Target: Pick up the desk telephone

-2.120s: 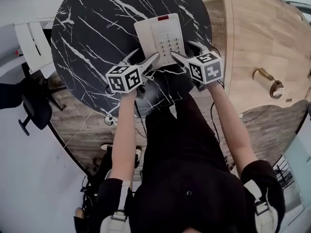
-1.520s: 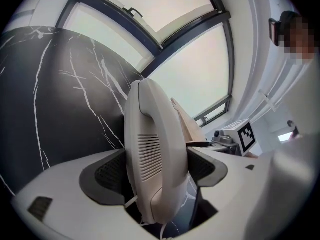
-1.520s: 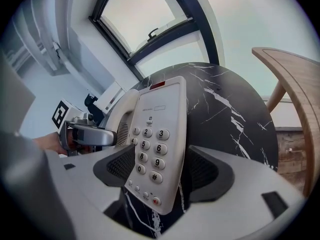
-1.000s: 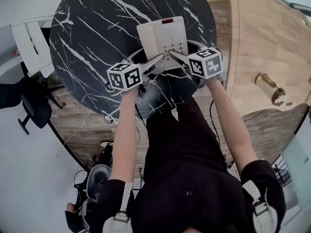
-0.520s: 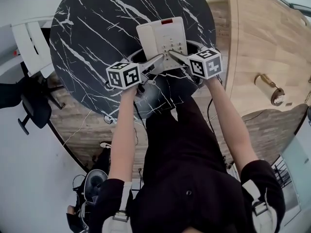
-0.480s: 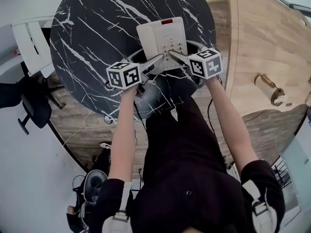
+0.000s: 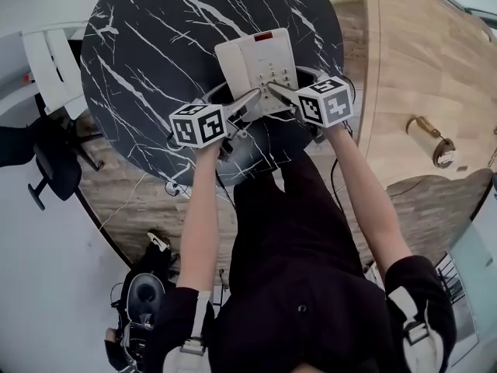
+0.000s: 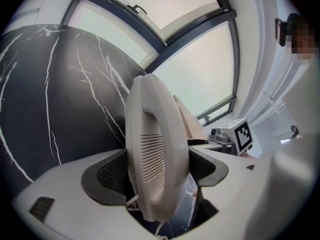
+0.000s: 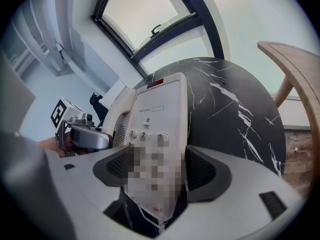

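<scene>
The left tool [image 8: 157,170] was clenched on the desk telephone's handset [image 8: 156,149], its dark pads pressing both flanks of the cream earpiece end. The right tool [image 9: 160,173] was clamped across the keypad half of the desk telephone [image 9: 161,109], with the near edge of the body sitting between its pads. In the head view, the left tool [image 7: 233,97] and right tool [image 7: 293,84] converged from lower left and lower right on the near end of the telephone [image 7: 256,59]. The telephone lay at the centre top of the frame, a red strip [image 7: 262,36] on its far edge. Whether it had cleared the surface could not be told.

Each tool showed in the other's view: the right one's marker cube [image 8: 243,135] at the right, and the left tool [image 9: 82,134] at the left, close against the handset side.

Under the telephone spread a round black marble counter [image 7: 155,45] with white veins. A curved wooden counter [image 7: 419,53] stood just beside it at the right, carrying a small brass object [image 7: 431,134]. A white chair [image 7: 46,68] and a black office chair [image 7: 48,162] stood at the left. Dark window frames [image 8: 150,39] rose behind the marble.
</scene>
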`<state>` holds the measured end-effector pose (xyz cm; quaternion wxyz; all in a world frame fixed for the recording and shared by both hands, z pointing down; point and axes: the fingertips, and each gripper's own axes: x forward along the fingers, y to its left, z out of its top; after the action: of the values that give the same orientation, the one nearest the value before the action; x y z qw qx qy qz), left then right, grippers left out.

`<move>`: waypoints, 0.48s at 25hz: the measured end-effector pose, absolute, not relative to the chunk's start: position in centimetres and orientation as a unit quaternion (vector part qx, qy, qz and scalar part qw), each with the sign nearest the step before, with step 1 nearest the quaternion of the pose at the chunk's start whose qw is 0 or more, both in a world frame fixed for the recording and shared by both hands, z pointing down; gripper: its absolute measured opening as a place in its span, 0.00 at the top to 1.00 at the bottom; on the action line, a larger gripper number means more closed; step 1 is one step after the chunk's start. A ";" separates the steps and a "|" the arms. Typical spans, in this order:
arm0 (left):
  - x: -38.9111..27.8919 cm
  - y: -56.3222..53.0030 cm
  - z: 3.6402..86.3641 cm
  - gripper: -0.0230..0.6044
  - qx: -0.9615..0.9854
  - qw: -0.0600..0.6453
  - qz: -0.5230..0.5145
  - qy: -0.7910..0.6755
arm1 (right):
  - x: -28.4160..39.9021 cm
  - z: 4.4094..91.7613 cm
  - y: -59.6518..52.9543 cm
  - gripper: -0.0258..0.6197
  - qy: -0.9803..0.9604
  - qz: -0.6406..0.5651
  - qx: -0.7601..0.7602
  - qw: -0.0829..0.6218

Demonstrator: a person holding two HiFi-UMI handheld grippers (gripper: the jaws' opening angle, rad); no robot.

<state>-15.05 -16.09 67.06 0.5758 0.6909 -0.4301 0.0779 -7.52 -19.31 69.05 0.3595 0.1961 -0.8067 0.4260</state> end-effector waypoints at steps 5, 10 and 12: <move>-14.0 -15.5 65.8 0.35 0.693 0.569 0.078 -0.437 | -6.4 68.0 -18.5 0.46 -0.803 0.436 0.197 0.355; -13.5 -15.1 63.8 0.35 0.688 0.561 0.073 -0.454 | -6.0 66.3 -18.3 0.46 -0.813 0.431 0.185 0.346; -13.5 -15.1 62.8 0.35 0.687 0.555 0.069 -0.464 | -6.1 65.3 -18.4 0.46 -0.818 0.429 0.182 0.337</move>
<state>-13.52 -15.05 62.76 0.5546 0.6873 -0.4639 0.0695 -6.06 -18.36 65.29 0.3372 0.1816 -0.8179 0.4293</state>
